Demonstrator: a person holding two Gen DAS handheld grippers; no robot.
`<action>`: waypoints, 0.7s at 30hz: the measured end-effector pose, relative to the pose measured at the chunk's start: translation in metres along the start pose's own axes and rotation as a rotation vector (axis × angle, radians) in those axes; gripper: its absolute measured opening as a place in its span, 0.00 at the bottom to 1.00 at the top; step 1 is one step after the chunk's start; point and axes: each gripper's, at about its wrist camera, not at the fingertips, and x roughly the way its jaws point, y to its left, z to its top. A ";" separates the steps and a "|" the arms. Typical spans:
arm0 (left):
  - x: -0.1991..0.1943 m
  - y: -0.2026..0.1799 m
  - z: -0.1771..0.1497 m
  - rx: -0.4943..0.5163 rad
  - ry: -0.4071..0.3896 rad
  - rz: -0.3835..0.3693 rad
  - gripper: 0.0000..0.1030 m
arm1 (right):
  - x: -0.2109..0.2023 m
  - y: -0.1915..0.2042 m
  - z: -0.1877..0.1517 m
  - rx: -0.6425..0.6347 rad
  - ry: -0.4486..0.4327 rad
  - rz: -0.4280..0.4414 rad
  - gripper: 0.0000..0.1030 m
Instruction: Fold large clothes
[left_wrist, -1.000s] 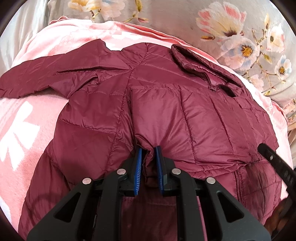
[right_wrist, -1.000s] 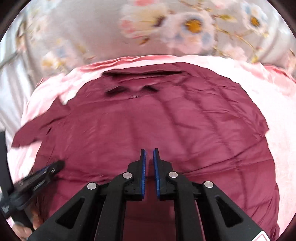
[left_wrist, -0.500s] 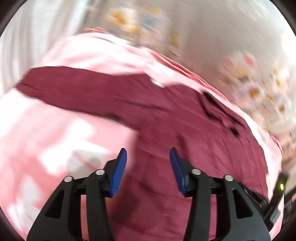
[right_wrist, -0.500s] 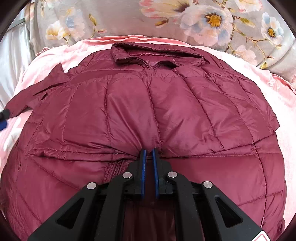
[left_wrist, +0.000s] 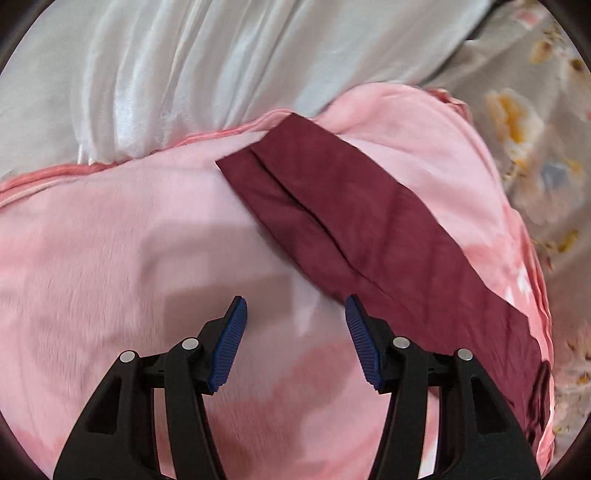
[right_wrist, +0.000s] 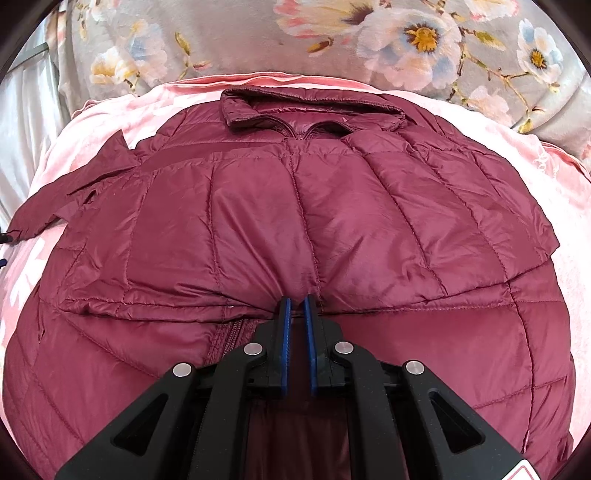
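A maroon quilted jacket (right_wrist: 295, 229) lies front-up on a pink blanket (right_wrist: 569, 236), collar at the far side, its lower part folded up over the body. My right gripper (right_wrist: 297, 308) is shut on the folded hem edge at the jacket's middle. Its left sleeve (right_wrist: 74, 184) stretches out to the left. In the left wrist view that sleeve (left_wrist: 369, 236) lies flat on the blanket (left_wrist: 110, 258), running from upper middle to lower right. My left gripper (left_wrist: 295, 314) is open and empty, over the blanket just left of the sleeve.
A grey floral fabric (right_wrist: 258, 40) lies beyond the blanket's far edge, also at the right in the left wrist view (left_wrist: 535, 129). Shiny white-grey cloth (left_wrist: 184, 74) lies past the blanket's left edge.
My left gripper let go of the jacket's folded edge, opened, and swung left toward the outstretched sleeve. My right gripper stayed shut on the folded hem, which settled on the jacket.
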 end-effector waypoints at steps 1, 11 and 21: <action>0.006 0.002 0.005 -0.013 0.002 -0.004 0.52 | 0.000 0.000 0.000 0.002 0.000 0.001 0.08; 0.006 -0.019 0.024 0.030 -0.033 -0.034 0.00 | 0.000 -0.004 0.001 0.023 -0.004 0.017 0.08; -0.133 -0.188 -0.059 0.489 -0.253 -0.262 0.00 | -0.056 -0.028 -0.013 0.158 -0.205 0.045 0.13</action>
